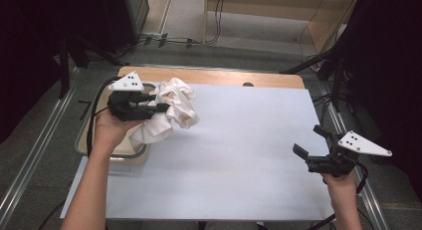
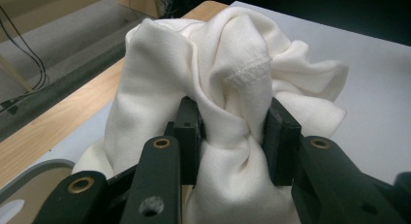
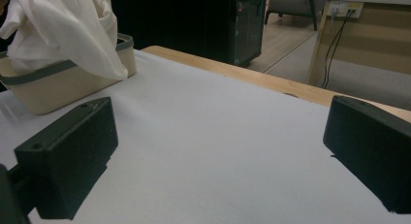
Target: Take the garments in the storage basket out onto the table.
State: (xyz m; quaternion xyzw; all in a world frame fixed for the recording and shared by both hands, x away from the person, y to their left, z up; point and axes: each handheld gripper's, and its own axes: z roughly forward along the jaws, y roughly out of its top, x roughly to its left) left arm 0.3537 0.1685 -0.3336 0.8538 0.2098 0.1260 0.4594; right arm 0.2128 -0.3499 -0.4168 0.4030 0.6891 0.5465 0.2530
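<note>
Left hand-held gripper [image 1: 161, 102] pinches bunched white cloth [image 1: 169, 113], hanging lengthwise toward basket [image 1: 82, 140].

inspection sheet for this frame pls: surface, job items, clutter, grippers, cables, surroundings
Surface: white sheet over a wooden table, mostly bare.
Job's things: white cloth, bunched, lifted above a beige basket at the table's left edge.
Clutter: nothing seen.
Grippers: left gripper shut on the cloth; right gripper open, holding nothing, near the right edge.
Cables: black cable trails from the left gripper; loose cables on the floor beyond the table.
Surroundings: dark cabinet, wooden furniture, metal rails beside the table.
</note>
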